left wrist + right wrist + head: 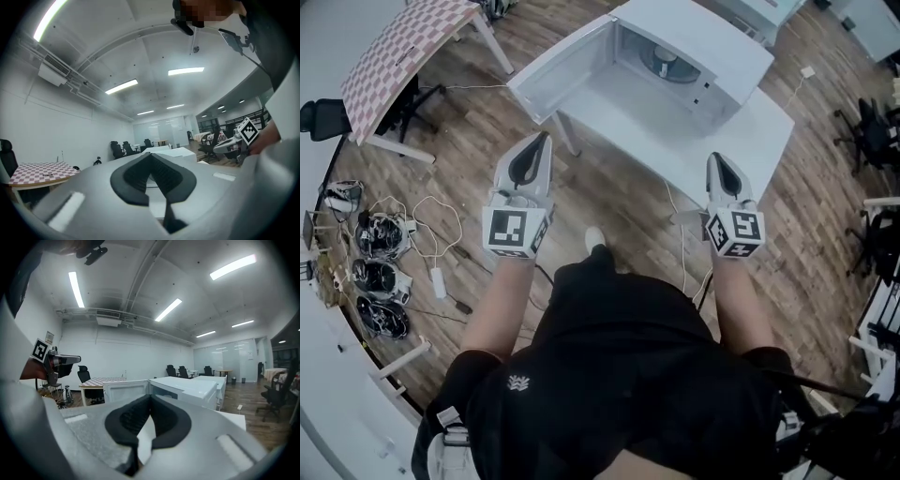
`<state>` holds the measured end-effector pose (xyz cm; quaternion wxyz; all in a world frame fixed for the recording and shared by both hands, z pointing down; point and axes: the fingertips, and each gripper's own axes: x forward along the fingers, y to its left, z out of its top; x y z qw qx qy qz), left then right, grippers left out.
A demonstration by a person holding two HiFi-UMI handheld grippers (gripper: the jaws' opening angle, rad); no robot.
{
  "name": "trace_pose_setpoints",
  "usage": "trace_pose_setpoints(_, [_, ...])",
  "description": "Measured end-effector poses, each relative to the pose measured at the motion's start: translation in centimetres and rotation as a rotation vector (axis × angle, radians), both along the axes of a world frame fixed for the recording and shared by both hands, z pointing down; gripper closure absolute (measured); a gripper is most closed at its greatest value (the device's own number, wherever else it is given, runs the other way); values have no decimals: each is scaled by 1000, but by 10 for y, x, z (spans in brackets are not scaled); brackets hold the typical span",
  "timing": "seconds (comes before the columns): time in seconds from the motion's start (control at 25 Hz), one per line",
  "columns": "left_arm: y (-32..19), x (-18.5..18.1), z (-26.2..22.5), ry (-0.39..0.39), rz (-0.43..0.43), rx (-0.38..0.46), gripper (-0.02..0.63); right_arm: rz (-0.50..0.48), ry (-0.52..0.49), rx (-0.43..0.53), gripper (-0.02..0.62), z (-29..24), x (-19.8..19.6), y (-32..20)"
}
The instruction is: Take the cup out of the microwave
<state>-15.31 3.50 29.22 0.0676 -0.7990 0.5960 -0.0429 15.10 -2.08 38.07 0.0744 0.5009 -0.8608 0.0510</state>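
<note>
Smooth white painted microwave (703, 37), matt white table (759, 131), wood-plank floor (806, 244) with a dull sheen.

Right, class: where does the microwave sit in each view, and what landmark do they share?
Head view: microwave top centre, door swung open leftward.
Left gripper view: microwave small, at centre.
Right gripper view: microwave at centre, door open on its left.
Shared landmark: checkered table, left of the microwave in every view.

wood floor (623, 192), white walls (140, 352), checkered table (403, 56), black office chairs (872, 131), strip lights (232, 266).
</note>
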Motion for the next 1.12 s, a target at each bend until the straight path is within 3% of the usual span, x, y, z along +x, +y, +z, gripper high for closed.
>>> trace_pose_setpoints(0.52, [-113, -46, 0, 15, 146, 19, 600, 103, 32, 13, 595, 1, -73, -93])
trace_pose_setpoints(1.12, [-215, -22, 50, 13, 214, -4, 598, 194, 40, 23, 595, 48, -89, -210])
